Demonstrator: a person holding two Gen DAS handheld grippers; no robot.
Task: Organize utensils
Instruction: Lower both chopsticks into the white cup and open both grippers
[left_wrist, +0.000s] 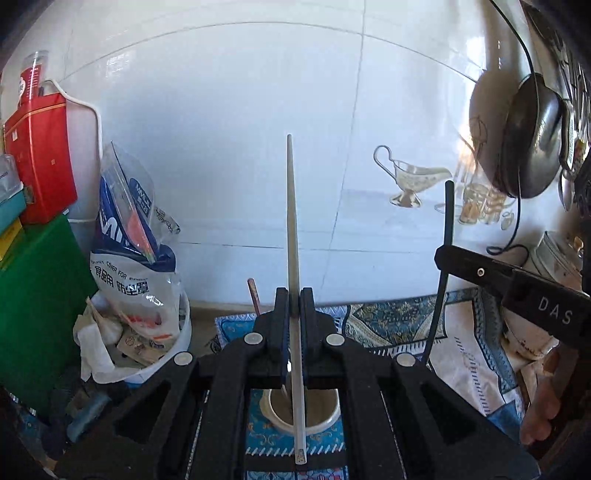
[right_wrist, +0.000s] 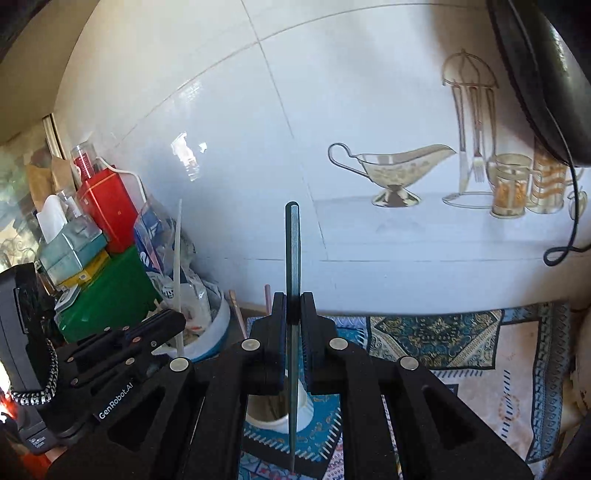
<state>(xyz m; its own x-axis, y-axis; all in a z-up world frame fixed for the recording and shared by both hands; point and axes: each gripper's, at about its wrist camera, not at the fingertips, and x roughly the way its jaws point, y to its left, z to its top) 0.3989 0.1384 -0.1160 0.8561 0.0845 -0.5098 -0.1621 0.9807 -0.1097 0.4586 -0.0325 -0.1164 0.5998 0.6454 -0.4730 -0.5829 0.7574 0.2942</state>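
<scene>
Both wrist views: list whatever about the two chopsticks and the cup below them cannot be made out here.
- White round cup, left wrist view: rim and inside mostly hidden by the left gripper; contents unclear.
- Pale grey chopstick, left wrist view: middle covered by the shut jaws.
- Dark ribbed chopstick, right wrist view: middle covered by the right gripper.
- Same cup, right wrist view: only a slice shows.
</scene>
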